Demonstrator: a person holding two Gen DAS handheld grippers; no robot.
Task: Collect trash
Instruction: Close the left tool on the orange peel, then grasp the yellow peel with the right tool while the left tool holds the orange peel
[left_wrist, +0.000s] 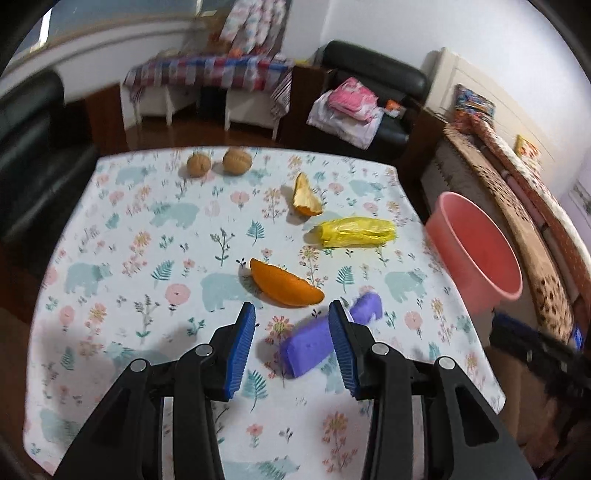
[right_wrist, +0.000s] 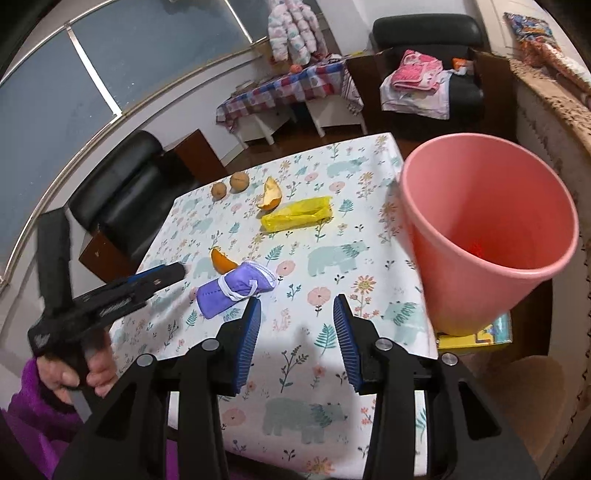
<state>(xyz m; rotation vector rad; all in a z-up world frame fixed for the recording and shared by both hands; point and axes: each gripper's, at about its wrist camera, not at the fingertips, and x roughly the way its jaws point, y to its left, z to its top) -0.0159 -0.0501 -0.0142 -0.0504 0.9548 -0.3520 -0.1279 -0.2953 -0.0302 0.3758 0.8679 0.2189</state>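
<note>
Just ahead of the left gripper (left_wrist: 291, 314), whose jaws stand apart with nothing between them, lies the purple mask (left_wrist: 325, 338) (rolled up) beside an orange peel (left_wrist: 284, 282). Right gripper (right_wrist: 297, 308) gapes empty too; the pink bin (right_wrist: 487, 236) sits beyond its right jaw.

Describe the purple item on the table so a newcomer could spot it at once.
Start at the table with the bear-and-flower cloth, beside the pink bin. On its near half, just ahead of the left tool and next to an orange peel wedge, lies the purple face mask. It is the only purple piece, rolled up with white ear loops around it.
</note>
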